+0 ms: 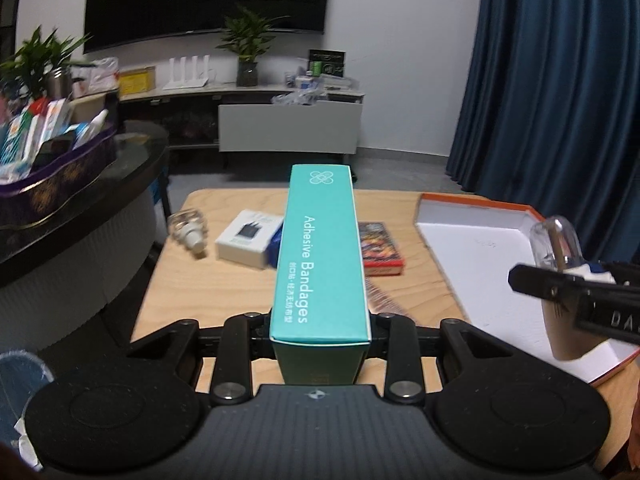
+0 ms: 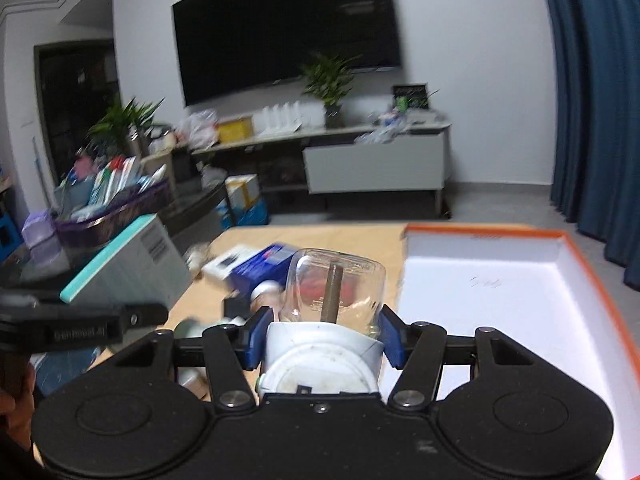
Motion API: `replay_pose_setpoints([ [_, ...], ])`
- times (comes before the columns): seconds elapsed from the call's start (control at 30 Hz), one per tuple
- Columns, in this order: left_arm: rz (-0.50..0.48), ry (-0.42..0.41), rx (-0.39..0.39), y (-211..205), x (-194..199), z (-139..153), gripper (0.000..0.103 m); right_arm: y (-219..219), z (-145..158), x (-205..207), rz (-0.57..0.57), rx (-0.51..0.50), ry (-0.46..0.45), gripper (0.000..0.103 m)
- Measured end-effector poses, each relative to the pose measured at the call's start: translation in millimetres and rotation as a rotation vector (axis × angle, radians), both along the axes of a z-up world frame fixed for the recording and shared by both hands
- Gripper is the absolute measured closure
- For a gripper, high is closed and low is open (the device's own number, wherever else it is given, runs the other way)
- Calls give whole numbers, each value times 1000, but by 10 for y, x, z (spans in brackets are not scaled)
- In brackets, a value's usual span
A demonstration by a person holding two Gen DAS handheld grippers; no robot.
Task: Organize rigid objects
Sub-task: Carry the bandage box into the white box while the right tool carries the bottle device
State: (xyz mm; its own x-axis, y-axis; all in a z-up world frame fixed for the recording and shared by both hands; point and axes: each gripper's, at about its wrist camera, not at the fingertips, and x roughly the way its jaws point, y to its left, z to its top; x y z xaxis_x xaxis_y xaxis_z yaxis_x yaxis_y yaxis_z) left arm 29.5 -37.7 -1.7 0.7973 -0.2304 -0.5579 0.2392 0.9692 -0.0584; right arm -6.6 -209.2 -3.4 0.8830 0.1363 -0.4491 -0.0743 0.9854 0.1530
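The teal bandage box [image 1: 320, 256] is clamped lengthwise in the left gripper [image 1: 320, 330], its fingers squeezed tight on the box's sides, held up over the wooden worktop [image 1: 224, 280]. The right gripper [image 2: 320, 338] has a clear glass jar [image 2: 334, 290] with a white lid, its blue fingers [image 2: 252, 338] pinching the lid end from both sides at roughly mid spread, a rod visible inside the glass.

Relative to the bandage box: a white charger box [image 1: 248, 240] sits on the worktop just left of it, with a small clear bottle [image 1: 190, 230] further left. A red card pack [image 1: 380, 246] lies just to the right. The open white tray with orange rim [image 1: 472, 240] is further right, and the jar hangs above its near edge. Nothing sits between the box and the tray except the right gripper itself. Far left, a purple basket [image 1: 60, 178] stuffed with boxes sits on a dark counter.
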Motion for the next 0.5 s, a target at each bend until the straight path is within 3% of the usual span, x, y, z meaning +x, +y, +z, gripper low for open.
replay_pose_setpoints([
  [0.5,-127,-6,-23,-931,249,332,71,-767,369,-38,-191,-33,-42,35],
])
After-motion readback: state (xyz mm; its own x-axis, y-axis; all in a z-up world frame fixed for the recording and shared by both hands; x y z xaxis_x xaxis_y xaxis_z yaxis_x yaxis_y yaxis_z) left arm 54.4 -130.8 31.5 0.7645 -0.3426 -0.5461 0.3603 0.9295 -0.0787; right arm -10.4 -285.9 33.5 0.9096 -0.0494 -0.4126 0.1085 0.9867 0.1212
